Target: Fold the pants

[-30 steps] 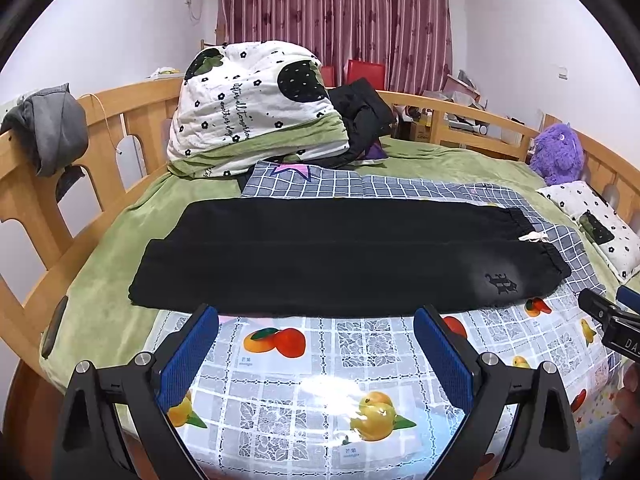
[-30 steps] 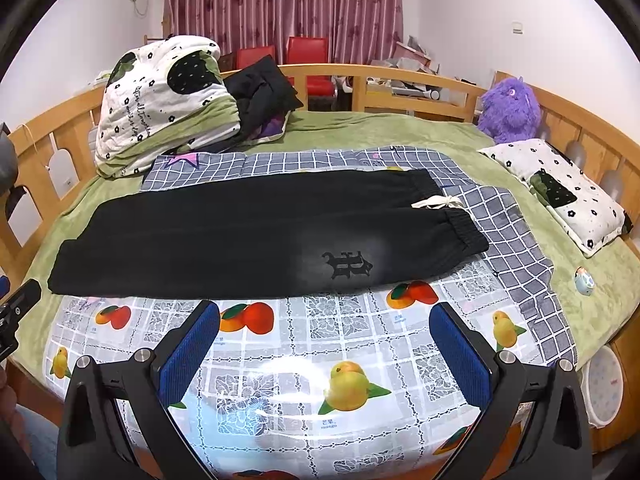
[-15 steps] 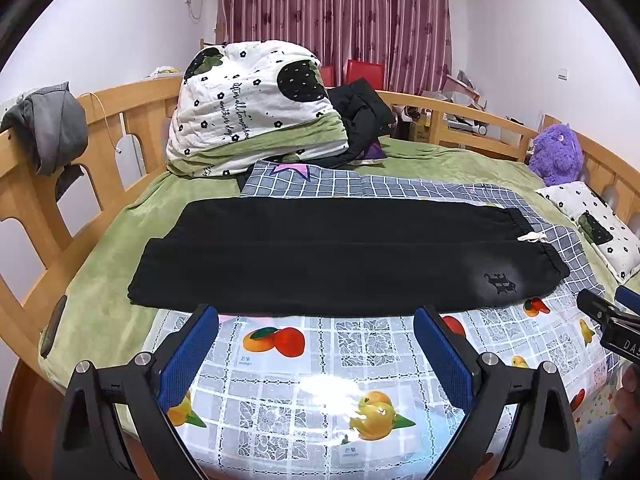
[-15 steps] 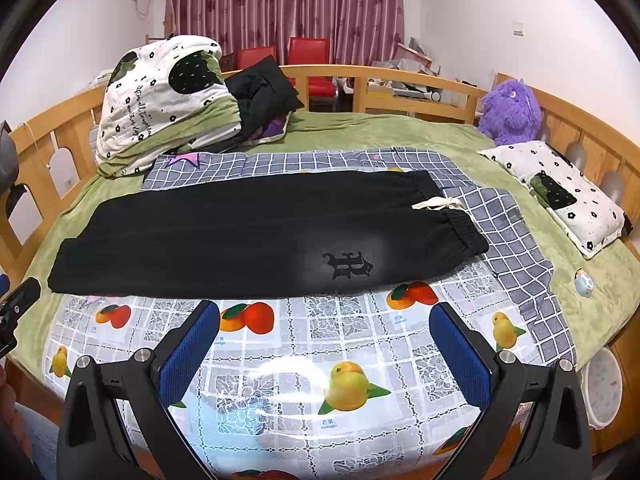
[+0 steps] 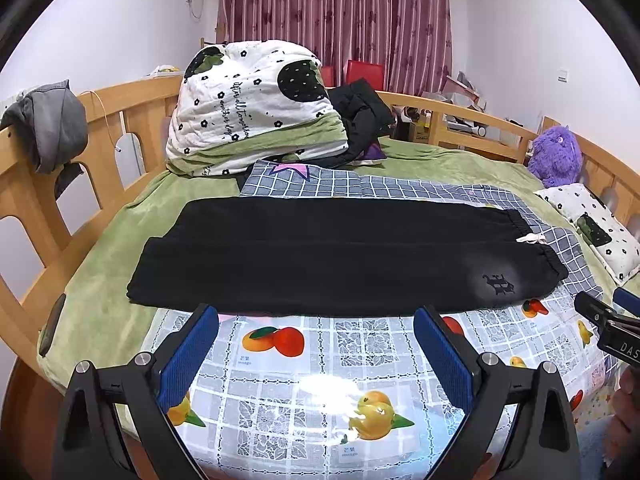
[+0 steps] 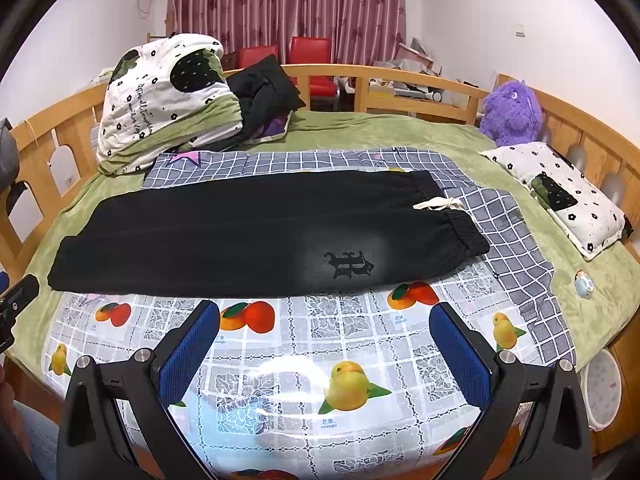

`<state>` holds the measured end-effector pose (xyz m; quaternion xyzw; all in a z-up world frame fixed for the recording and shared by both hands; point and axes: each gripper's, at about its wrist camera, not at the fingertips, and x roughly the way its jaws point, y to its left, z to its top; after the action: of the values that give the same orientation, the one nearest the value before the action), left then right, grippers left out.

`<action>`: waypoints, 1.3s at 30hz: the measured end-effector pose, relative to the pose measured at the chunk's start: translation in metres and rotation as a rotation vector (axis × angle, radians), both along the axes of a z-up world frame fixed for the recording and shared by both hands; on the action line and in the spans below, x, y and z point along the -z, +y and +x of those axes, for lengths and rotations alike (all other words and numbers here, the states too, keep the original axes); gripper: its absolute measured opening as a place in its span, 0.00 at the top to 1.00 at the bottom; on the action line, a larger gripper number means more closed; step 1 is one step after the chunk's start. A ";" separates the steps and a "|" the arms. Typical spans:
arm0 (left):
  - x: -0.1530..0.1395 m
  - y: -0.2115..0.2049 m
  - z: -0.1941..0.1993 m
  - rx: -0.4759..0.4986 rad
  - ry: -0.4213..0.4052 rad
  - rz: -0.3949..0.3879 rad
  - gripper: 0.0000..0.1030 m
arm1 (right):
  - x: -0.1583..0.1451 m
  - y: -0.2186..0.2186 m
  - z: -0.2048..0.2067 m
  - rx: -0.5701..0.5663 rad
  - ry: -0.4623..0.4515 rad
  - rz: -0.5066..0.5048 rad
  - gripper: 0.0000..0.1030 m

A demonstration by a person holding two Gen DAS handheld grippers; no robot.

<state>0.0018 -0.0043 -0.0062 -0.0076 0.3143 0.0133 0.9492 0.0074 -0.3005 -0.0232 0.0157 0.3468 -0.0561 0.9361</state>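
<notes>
Your left gripper (image 5: 316, 350) and right gripper (image 6: 324, 346) hang wide apart, empty; the black pants (image 6: 248, 236) lie flat across the bed, soft and limp, so pinch waistband (image 6: 460, 220) and cuffs (image 5: 144, 272)

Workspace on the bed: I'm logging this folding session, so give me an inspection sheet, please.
Surface: fruit-print cloth over checked sheet, on green blanket.
Job's things: black pants flat, legs stacked, waistband rightward, untouched.
Clutter: bundled quilt, dark jacket, purple plush, pillow.
Grippers: left gripper and right gripper open, empty, short of the pants.
Cables: white cord on rail.
Surroundings: curtains, wooden rails.
</notes>
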 end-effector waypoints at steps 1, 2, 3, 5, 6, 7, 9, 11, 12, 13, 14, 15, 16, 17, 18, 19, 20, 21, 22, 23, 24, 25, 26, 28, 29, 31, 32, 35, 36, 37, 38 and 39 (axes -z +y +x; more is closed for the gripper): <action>0.000 0.000 0.000 0.000 -0.001 -0.001 0.04 | 0.000 0.000 0.000 0.000 0.001 0.001 0.01; 0.000 0.000 0.000 0.000 -0.001 -0.002 0.04 | 0.000 0.000 0.000 0.000 0.001 0.001 0.01; 0.001 0.000 0.000 0.001 0.000 -0.001 0.04 | 0.000 0.000 0.000 -0.001 0.001 0.001 0.01; 0.001 0.000 0.000 0.001 -0.001 0.000 0.04 | 0.000 0.000 0.000 0.000 0.000 0.000 0.01; 0.001 0.000 0.000 0.002 -0.001 0.000 0.04 | 0.000 0.001 0.000 -0.001 0.000 -0.001 0.01; 0.001 -0.001 -0.001 0.002 -0.001 0.001 0.04 | 0.000 0.000 0.000 0.000 0.001 0.000 0.01; 0.001 -0.001 -0.001 0.001 -0.002 0.002 0.04 | -0.001 0.001 0.000 -0.001 0.000 -0.001 0.01; 0.001 0.000 -0.001 0.002 -0.002 -0.001 0.04 | -0.001 0.001 0.000 0.000 0.001 -0.001 0.01; 0.001 0.000 -0.001 0.002 -0.002 -0.001 0.04 | -0.001 0.001 0.000 0.001 0.001 0.000 0.01; 0.001 0.000 0.000 0.002 -0.002 -0.001 0.04 | -0.002 0.001 0.000 0.002 0.000 0.002 0.01; 0.001 0.000 0.000 0.001 -0.001 0.000 0.04 | -0.002 0.001 0.000 0.002 -0.001 0.003 0.01; 0.001 0.000 0.000 0.002 -0.002 -0.001 0.04 | -0.003 0.000 0.000 0.002 0.000 0.004 0.01; 0.000 0.000 0.000 0.002 -0.001 0.000 0.04 | -0.002 0.000 0.000 -0.001 0.003 0.007 0.01; 0.000 0.000 0.000 0.001 -0.001 0.006 0.04 | -0.003 0.000 0.000 -0.003 0.000 0.008 0.01; -0.002 -0.002 -0.001 -0.003 0.000 0.015 0.04 | -0.003 -0.001 -0.001 -0.003 -0.006 0.006 0.01; -0.005 -0.002 -0.002 -0.007 0.005 0.021 0.04 | -0.005 -0.001 -0.002 -0.002 -0.020 0.004 0.01; -0.008 -0.004 -0.003 -0.004 0.013 0.021 0.04 | -0.005 -0.001 -0.004 -0.004 -0.030 0.006 0.01; -0.013 -0.005 -0.004 0.005 0.022 0.012 0.04 | -0.007 -0.001 -0.005 -0.011 -0.043 0.017 0.01; -0.019 -0.005 -0.006 0.008 0.028 0.002 0.04 | -0.008 -0.002 -0.005 -0.015 -0.046 0.029 0.01; -0.026 -0.006 -0.008 0.010 0.034 -0.003 0.04 | -0.011 -0.003 -0.006 -0.014 -0.045 0.043 0.01; -0.035 -0.007 -0.011 0.017 0.034 0.002 0.04 | -0.013 -0.003 -0.007 -0.016 -0.052 0.046 0.01; -0.042 -0.007 -0.014 0.023 0.026 0.009 0.04 | -0.016 -0.003 -0.009 -0.033 -0.067 0.055 0.00; -0.051 -0.007 -0.017 0.026 0.013 0.017 0.04 | -0.018 -0.004 -0.009 -0.041 -0.069 0.063 0.00; -0.067 -0.004 -0.022 0.032 -0.016 0.015 0.04 | -0.030 -0.006 -0.009 -0.054 -0.069 0.070 0.00; -0.073 -0.002 -0.023 0.037 -0.032 0.011 0.04 | -0.035 -0.006 -0.010 -0.060 -0.075 0.069 0.00; -0.083 0.006 -0.020 0.023 -0.058 0.009 0.04 | -0.054 -0.008 -0.010 -0.082 -0.107 0.056 0.00; -0.085 0.010 -0.017 0.003 -0.065 0.012 0.04 | -0.064 -0.011 -0.010 -0.110 -0.129 0.065 0.00; -0.082 0.028 -0.003 -0.037 -0.065 -0.017 0.04 | -0.082 -0.020 -0.003 -0.168 -0.163 0.089 0.00; -0.078 0.035 0.004 -0.036 -0.052 -0.037 0.04 | -0.085 -0.025 0.004 -0.192 -0.164 0.100 0.00; -0.072 0.042 0.012 -0.038 -0.033 -0.061 0.04 | -0.084 -0.029 0.009 -0.198 -0.162 0.109 0.00; -0.063 0.051 0.021 -0.051 -0.012 -0.084 0.04 | -0.078 -0.037 0.019 -0.193 -0.152 0.128 0.00; -0.053 0.059 0.031 -0.067 0.012 -0.103 0.04 | -0.071 -0.042 0.026 -0.194 -0.142 0.143 0.00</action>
<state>0.0323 0.0547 0.0466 -0.0668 0.3197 0.0287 0.9447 0.0334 -0.3423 0.0482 0.0525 0.2826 0.0609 0.9559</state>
